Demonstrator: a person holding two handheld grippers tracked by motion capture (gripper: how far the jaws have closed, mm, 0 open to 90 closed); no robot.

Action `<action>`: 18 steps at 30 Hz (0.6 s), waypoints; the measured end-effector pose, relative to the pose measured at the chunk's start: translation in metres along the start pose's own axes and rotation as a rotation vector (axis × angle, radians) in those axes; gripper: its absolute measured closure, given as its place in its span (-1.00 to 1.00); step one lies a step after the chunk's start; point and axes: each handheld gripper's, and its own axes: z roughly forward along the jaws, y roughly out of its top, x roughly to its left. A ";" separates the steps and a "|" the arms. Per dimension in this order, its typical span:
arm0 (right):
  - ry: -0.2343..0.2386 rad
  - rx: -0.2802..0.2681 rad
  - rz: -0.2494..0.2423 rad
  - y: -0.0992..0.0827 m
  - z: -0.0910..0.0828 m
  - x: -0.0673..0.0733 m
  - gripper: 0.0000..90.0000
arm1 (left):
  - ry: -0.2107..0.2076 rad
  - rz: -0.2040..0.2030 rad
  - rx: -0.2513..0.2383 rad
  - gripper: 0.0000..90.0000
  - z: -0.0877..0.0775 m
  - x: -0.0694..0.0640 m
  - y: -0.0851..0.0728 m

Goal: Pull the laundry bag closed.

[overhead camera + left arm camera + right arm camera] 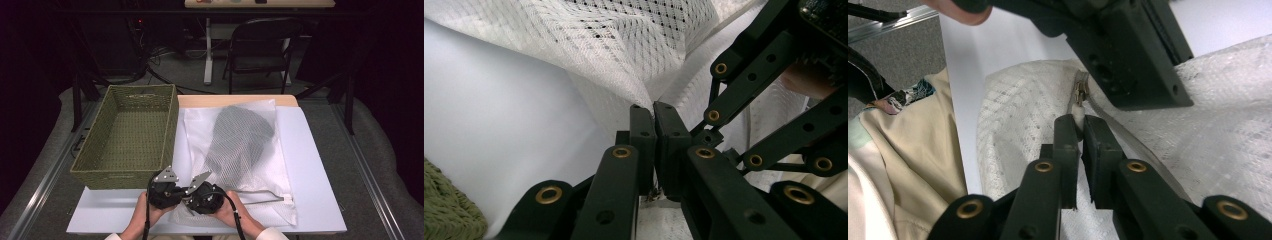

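Mesh laundry bag [235,150] lies flat on the white tabletop [315,165] beside a woven basket [130,135], dark garment inside. My left claw [654,112] is clenched on the bag's fabric at the near corner; my right claw [1079,122] grips the zipper pull [1079,100]. I judge a steady pull along the zipper line best, fabric taut.

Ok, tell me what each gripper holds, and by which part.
Left gripper pinches the mesh bag by its fabric at the near corner. Right gripper is shut on the white zipper pull at that same corner.
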 end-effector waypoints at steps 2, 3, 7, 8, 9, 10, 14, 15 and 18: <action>-0.003 0.003 -0.003 0.000 0.000 0.001 0.90 | -0.003 0.000 0.001 0.91 -0.001 -0.001 0.001; -0.002 0.003 -0.004 0.000 0.000 0.001 0.90 | -0.001 0.005 0.002 0.90 -0.001 -0.001 0.001; -0.018 0.010 -0.009 0.001 -0.001 0.003 0.91 | 0.005 0.006 0.003 0.78 -0.003 0.000 0.001; -0.021 0.011 -0.015 0.001 -0.001 0.003 0.91 | 0.002 0.004 0.007 0.76 -0.004 0.001 0.001; -0.024 0.011 -0.017 0.001 -0.001 0.003 0.91 | 0.006 0.005 0.006 0.71 -0.005 0.002 0.001; -0.030 0.014 -0.023 0.001 -0.001 0.003 0.91 | 0.014 0.005 0.012 0.63 -0.006 0.002 0.001; -0.046 0.025 -0.023 0.000 -0.003 0.003 0.91 | 0.007 -0.008 0.024 0.49 -0.011 0.007 0.001; -0.047 0.028 -0.017 0.000 -0.003 0.003 0.91 | 0.003 -0.011 0.033 0.49 -0.011 0.008 0.000; -0.051 0.028 -0.019 0.000 -0.004 0.002 0.91 | -0.015 -0.022 0.073 0.47 -0.007 0.010 -0.002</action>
